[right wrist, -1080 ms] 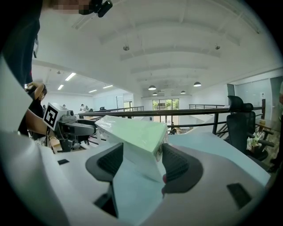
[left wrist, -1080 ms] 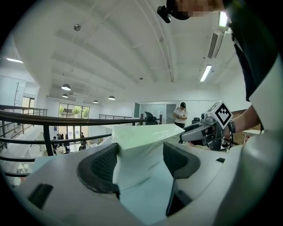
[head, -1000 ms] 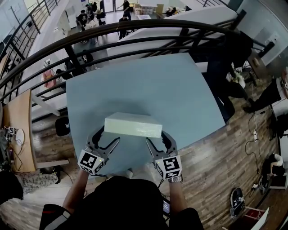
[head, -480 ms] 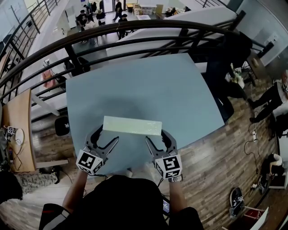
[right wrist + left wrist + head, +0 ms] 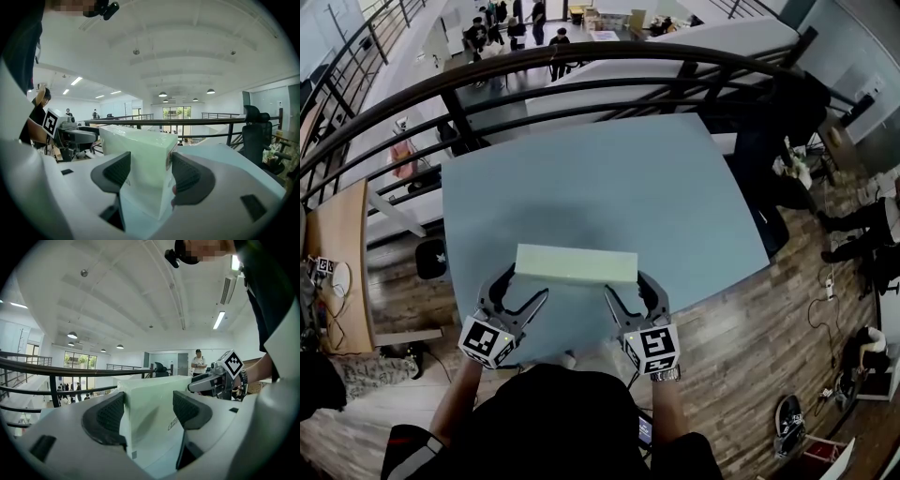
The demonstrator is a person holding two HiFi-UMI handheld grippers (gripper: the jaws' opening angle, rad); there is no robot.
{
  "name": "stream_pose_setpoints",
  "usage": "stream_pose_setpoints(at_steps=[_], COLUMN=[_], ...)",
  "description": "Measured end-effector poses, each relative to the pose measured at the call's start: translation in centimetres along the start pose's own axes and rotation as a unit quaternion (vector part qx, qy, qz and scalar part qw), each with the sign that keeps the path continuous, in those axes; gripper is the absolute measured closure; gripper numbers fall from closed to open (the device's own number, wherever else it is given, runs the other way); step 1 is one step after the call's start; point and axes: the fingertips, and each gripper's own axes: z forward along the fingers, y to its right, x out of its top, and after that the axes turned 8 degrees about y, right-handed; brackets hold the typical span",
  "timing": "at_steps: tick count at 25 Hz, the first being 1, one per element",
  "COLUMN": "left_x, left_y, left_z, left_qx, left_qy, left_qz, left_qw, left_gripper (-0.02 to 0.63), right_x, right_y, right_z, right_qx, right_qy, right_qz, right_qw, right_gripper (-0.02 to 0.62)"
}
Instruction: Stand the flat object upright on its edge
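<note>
On the table (image 5: 581, 178), left tool (image 5: 528, 283), right tool (image 5: 623, 284) grip box (image 5: 577, 263).

No text could be read anywhere. The box (image 5: 577, 263) carried a short line of grey print (image 5: 174, 423) on its side, too blurred to make out, and an end label (image 5: 168, 157) was equally illegible. The marker cube (image 5: 490, 339) on your left gripper (image 5: 525, 283) and its twin on your right gripper (image 5: 625, 284) showed square patterns only.

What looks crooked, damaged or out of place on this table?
Nothing stands out. The pale green box stands upright on its long edge on the blue table, with the left gripper and right gripper clamping its ends.
</note>
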Motion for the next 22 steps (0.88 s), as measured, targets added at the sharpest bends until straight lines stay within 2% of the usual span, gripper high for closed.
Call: stream_pose_setpoints(at_steps=[12,17,22], left_x=[-0.13,0.35,0.18], left_y=[0.12,0.19,-0.7], left_z=[-0.13,-0.17,-0.63], left_qx=[-0.004,-0.003,0.018], left_qy=[0.007,0.014,0.027], left_qz=[0.012,0.004,-0.019], left_qw=[0.9999,0.9999,0.9993], left_gripper=[0.275,0.275,0.275], right_x=[0.04,0.23,0.27], right_y=[0.11,0.22,0.25], right_z=[-0.06,-0.06,-0.15], right_qx=[-0.01,-0.011,-0.014], right_qy=[0.007,0.008,0.015], right_qz=[-0.004,-0.003,0.018], right_qw=[1.0,1.0,1.0], right_gripper=[0.341,0.341,0.341])
